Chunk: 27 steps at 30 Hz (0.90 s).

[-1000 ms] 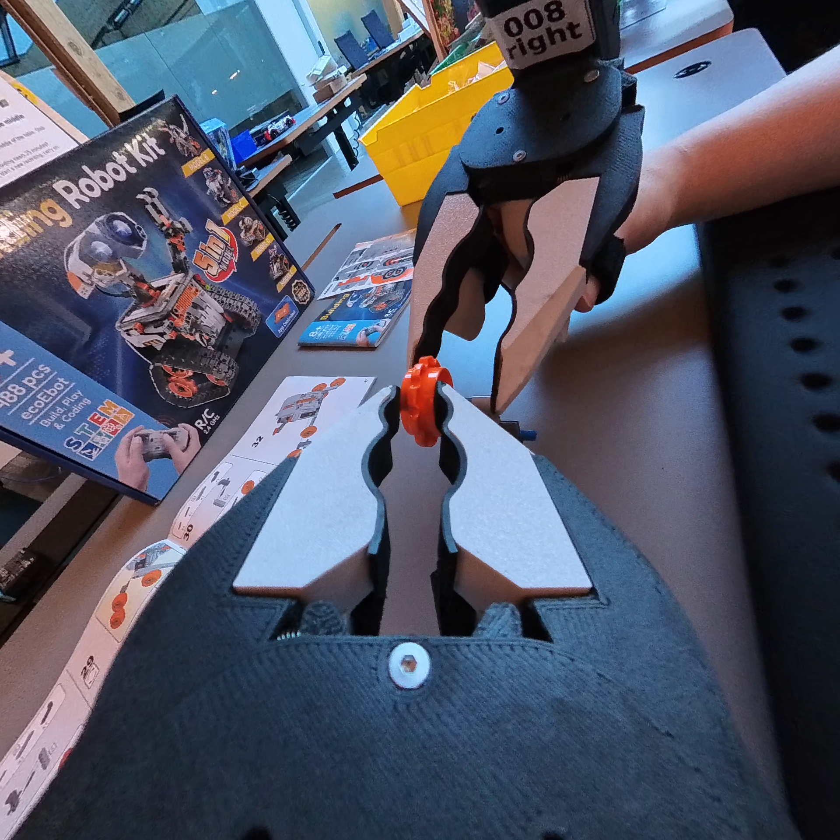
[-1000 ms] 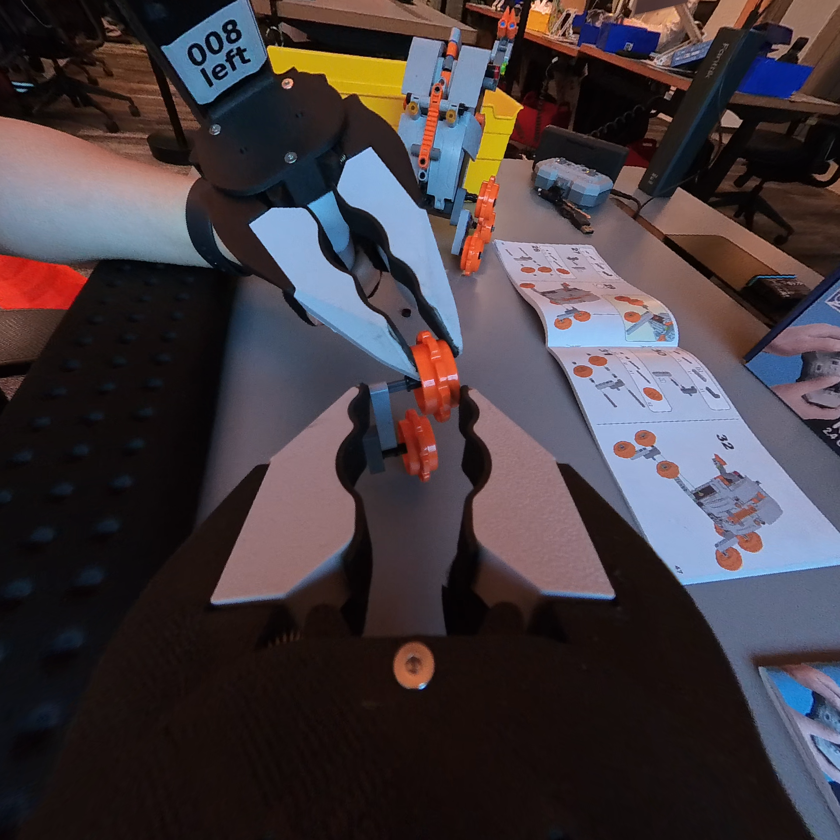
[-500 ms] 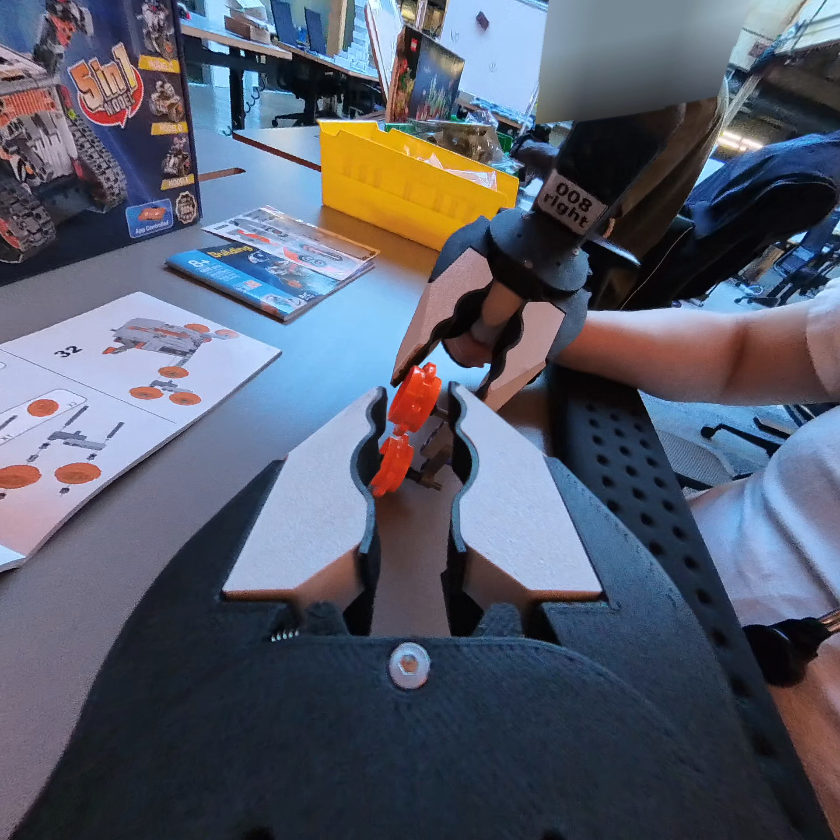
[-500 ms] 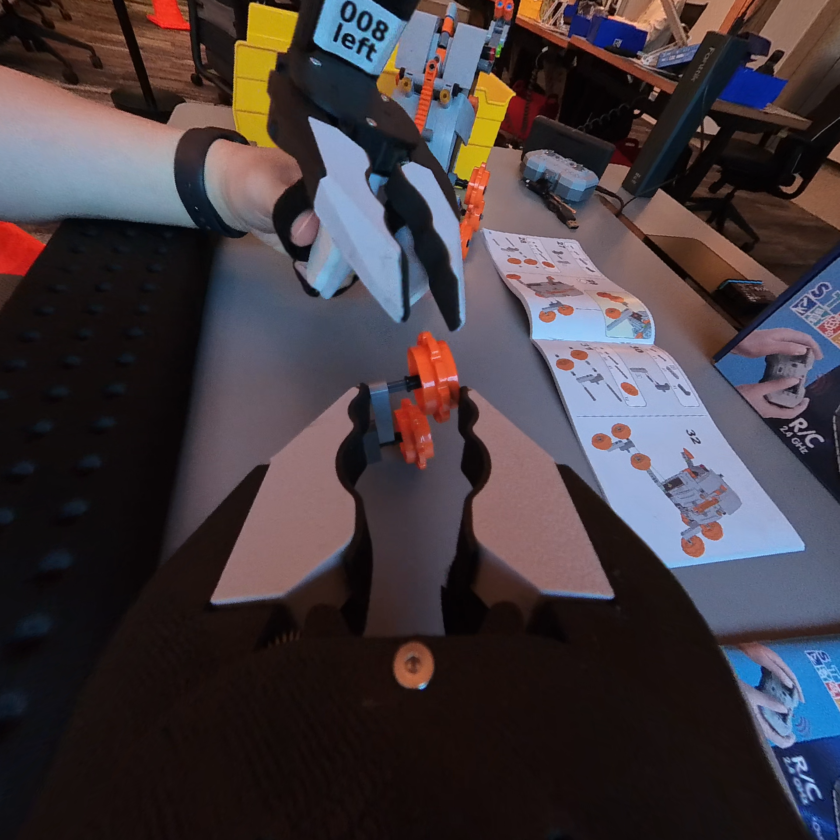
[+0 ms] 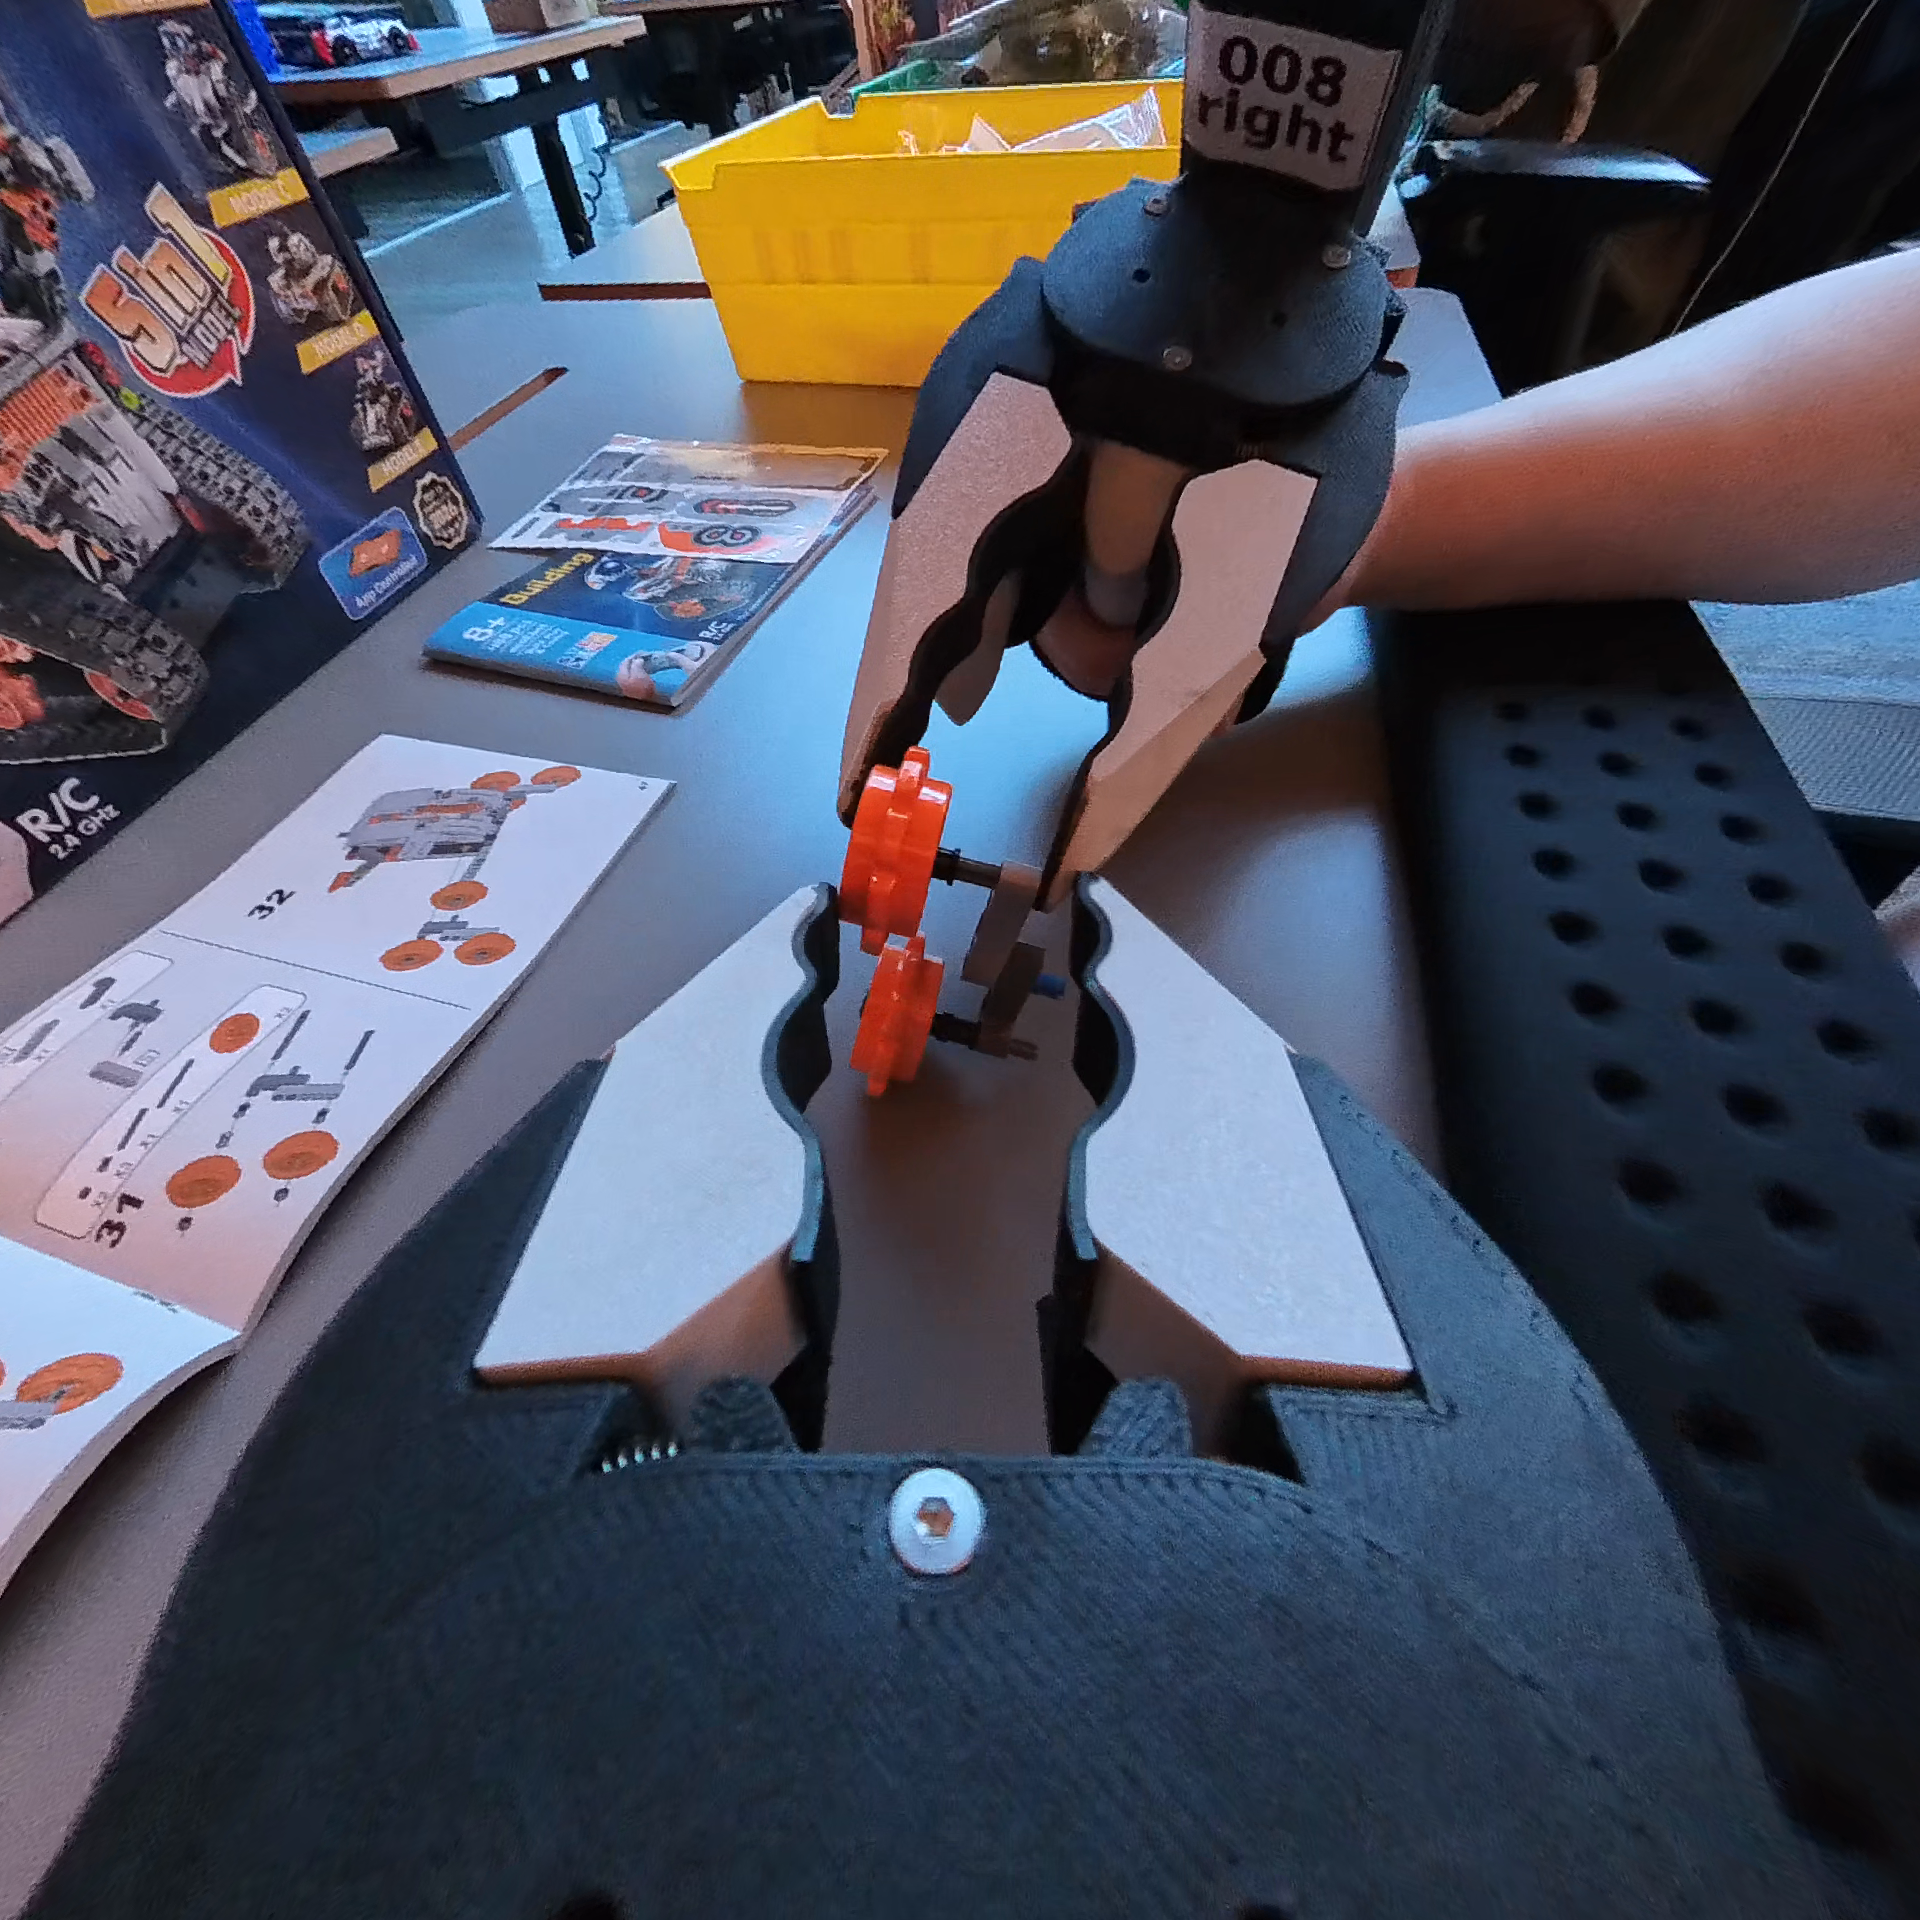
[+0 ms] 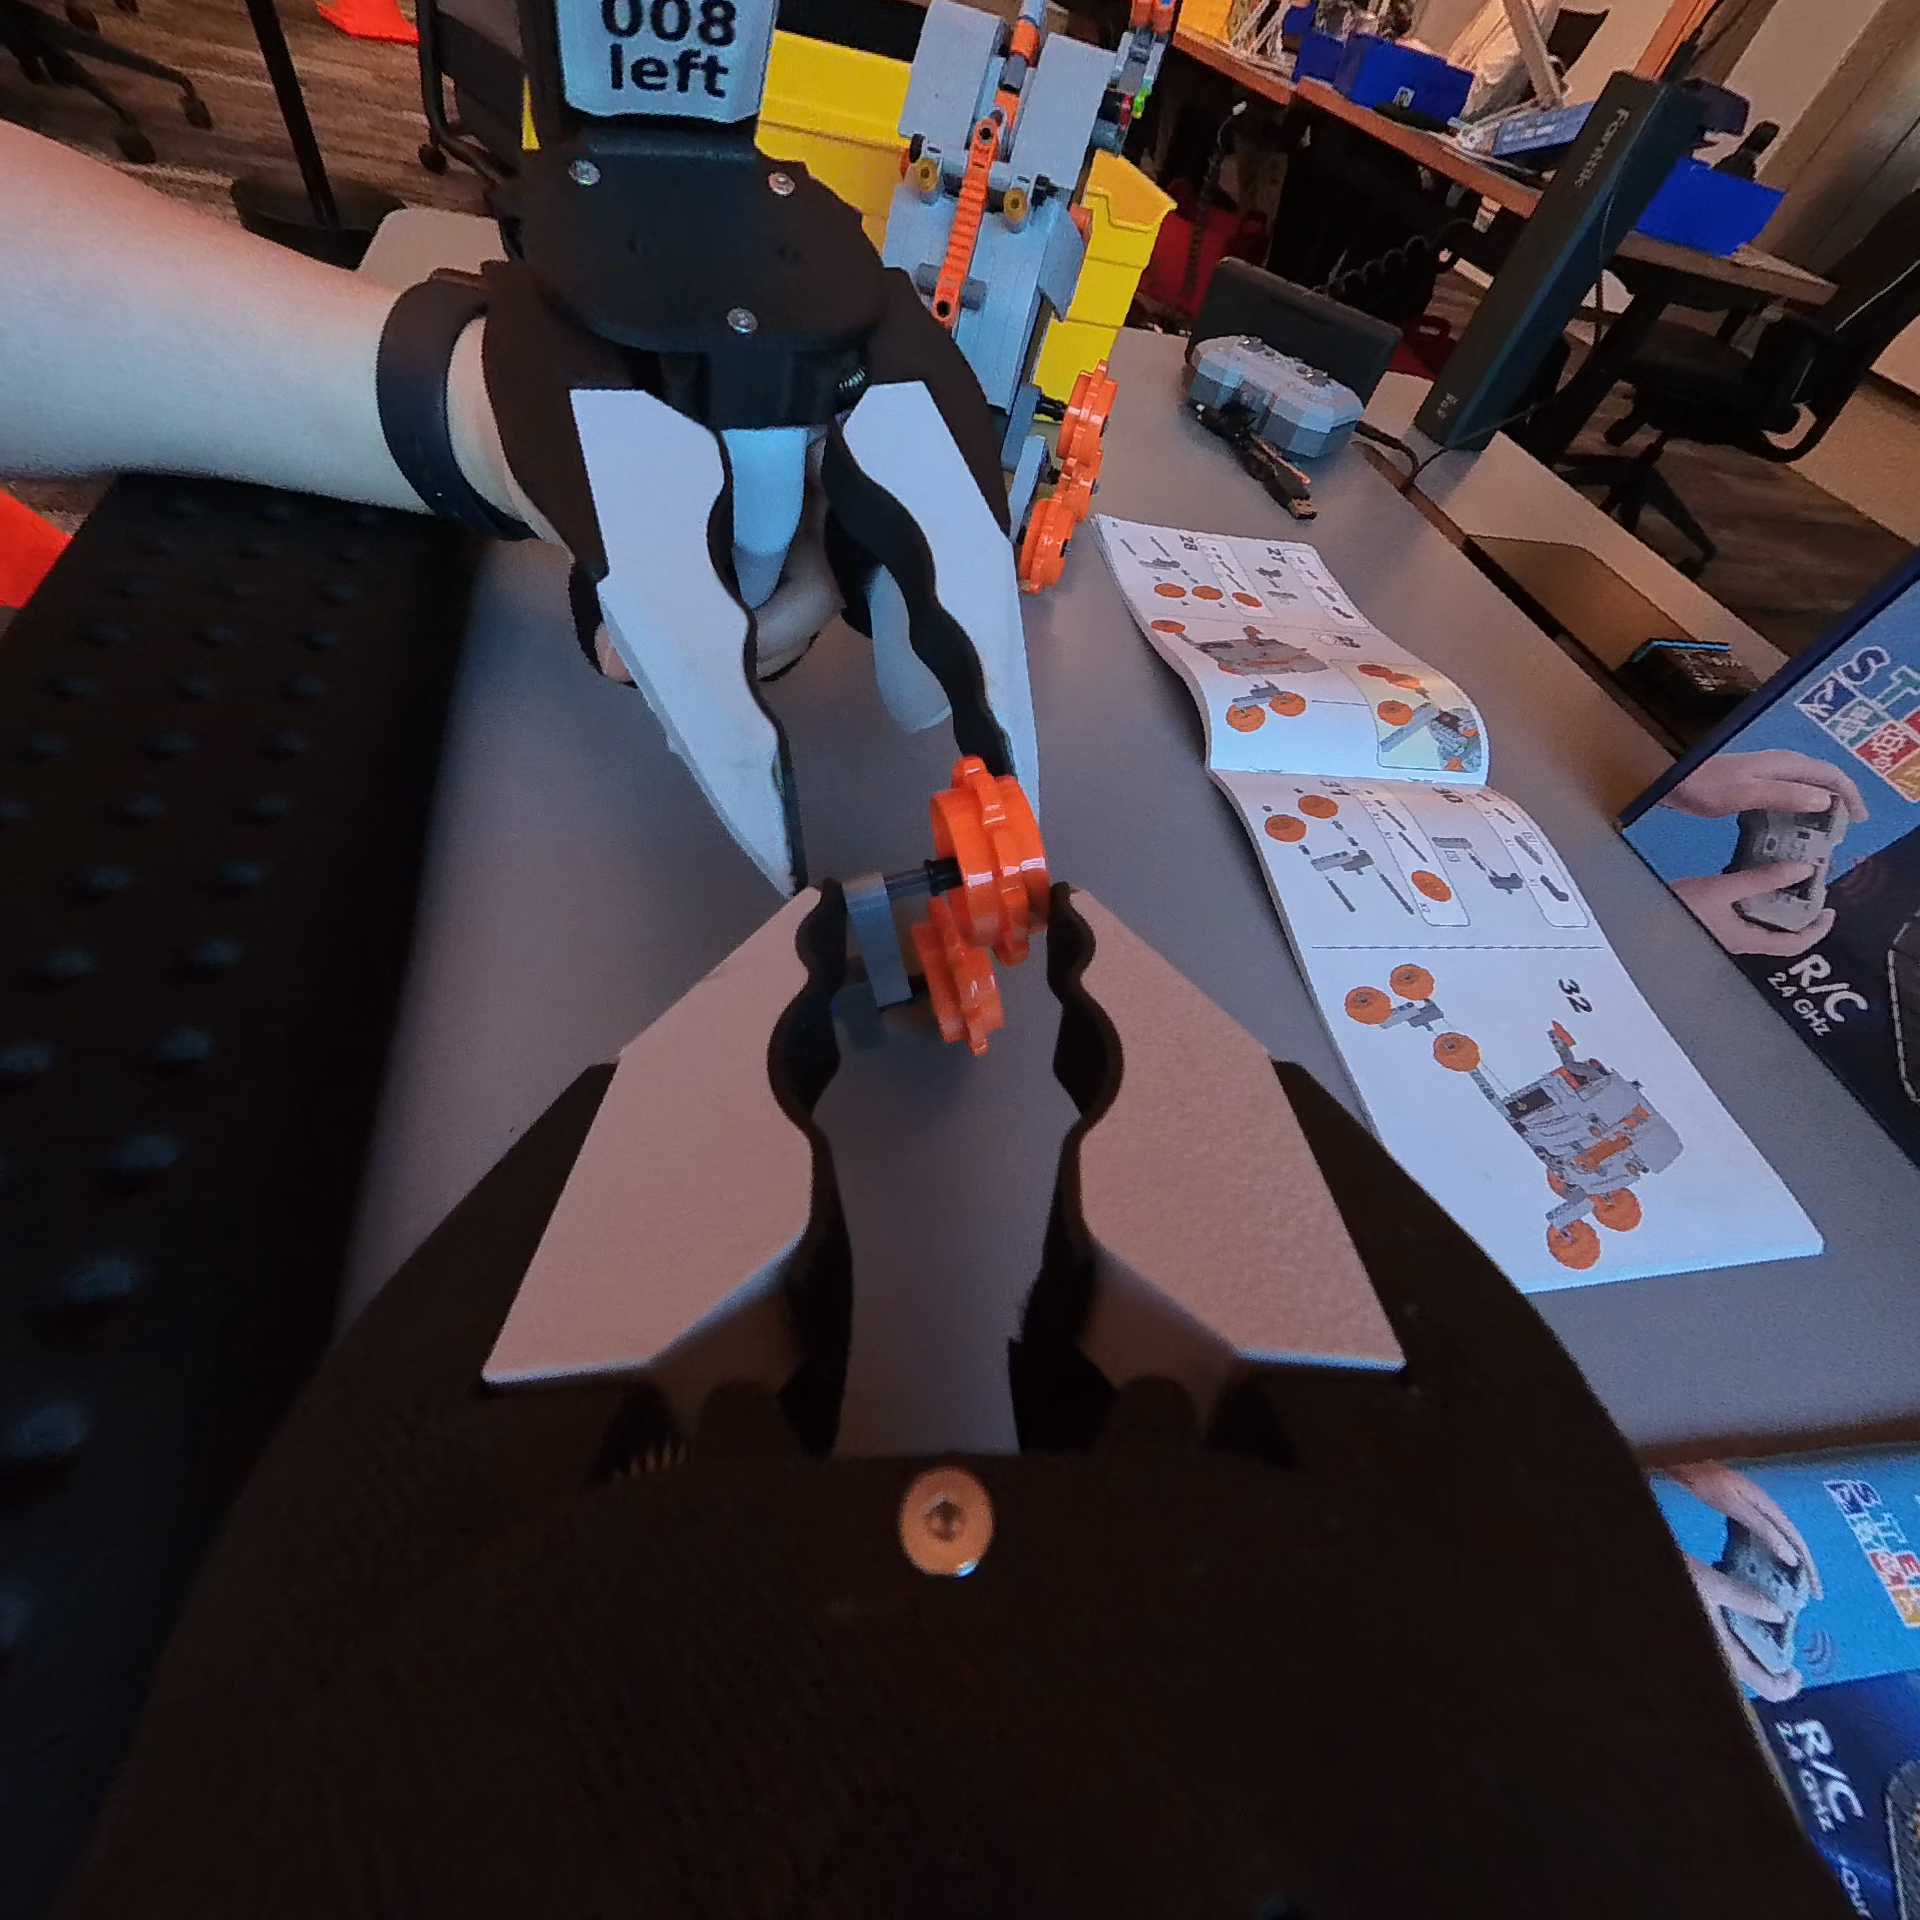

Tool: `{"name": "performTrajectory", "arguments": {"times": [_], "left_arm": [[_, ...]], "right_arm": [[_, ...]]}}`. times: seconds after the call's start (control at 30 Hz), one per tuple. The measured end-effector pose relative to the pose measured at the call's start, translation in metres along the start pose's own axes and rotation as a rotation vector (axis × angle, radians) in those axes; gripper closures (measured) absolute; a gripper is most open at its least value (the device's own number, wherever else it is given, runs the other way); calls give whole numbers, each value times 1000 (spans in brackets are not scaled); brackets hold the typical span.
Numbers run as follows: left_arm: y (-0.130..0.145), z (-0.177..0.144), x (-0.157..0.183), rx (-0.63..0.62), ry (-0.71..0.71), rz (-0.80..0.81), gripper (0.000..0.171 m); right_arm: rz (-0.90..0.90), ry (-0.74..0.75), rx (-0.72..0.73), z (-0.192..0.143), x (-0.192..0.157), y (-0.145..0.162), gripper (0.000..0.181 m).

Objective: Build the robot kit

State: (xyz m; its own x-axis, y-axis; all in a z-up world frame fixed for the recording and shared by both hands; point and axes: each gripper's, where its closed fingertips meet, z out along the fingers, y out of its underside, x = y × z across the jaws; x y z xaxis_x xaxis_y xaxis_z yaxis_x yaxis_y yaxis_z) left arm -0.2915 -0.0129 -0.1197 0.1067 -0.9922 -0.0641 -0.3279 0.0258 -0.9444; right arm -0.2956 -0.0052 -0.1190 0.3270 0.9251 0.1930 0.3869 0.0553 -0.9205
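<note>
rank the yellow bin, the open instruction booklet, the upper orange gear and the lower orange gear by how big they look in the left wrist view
1. Open instruction booklet
2. Yellow bin, which sits farther off, so it may really be larger
3. Upper orange gear
4. Lower orange gear, close to the upper one; it is seen more edge-on, so unsure

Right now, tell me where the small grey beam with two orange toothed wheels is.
The small grey beam with two orange toothed wheels sits mid-frame in both wrist views, between the right gripper and left gripper fingertips, over the grey table.

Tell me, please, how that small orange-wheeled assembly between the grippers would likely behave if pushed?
The wheel assembly looks like rigid plastic, so probably stiff and light. Its two round orange wheels on thin axles suggest it may roll or tip sideways. Pieces seem press-fitted, so a hard push might separate them.
</note>
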Motion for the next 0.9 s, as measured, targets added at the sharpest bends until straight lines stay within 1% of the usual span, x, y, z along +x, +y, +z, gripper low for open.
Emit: {"name": "performTrajectory", "arguments": {"times": [0.1, 0.2, 0.23, 0.27, 0.47, 0.9], "left_arm": [[0, 0, 0, 5, -1, 14, 128], [4, 2, 3, -19, -6, 68, 120], [5, 2, 2, -24, -26, 94, 121], [4, 2, 0, -22, -46, 112, 127], [2, 1, 2, -1, -15, 51, 126], [4, 2, 4, -9, -51, 46, 127]], "right_arm": [[-7, 4, 2, 0, 0, 0, 143], [16, -1, 20, 0, 0, -3, 143], [25, -9, 21, 0, -1, -2, 143], [22, -13, 22, 0, -1, -2, 143], [13, -11, 22, 0, -1, -1, 143], [-43, 1, 16, -1, -4, -1, 144]]}}
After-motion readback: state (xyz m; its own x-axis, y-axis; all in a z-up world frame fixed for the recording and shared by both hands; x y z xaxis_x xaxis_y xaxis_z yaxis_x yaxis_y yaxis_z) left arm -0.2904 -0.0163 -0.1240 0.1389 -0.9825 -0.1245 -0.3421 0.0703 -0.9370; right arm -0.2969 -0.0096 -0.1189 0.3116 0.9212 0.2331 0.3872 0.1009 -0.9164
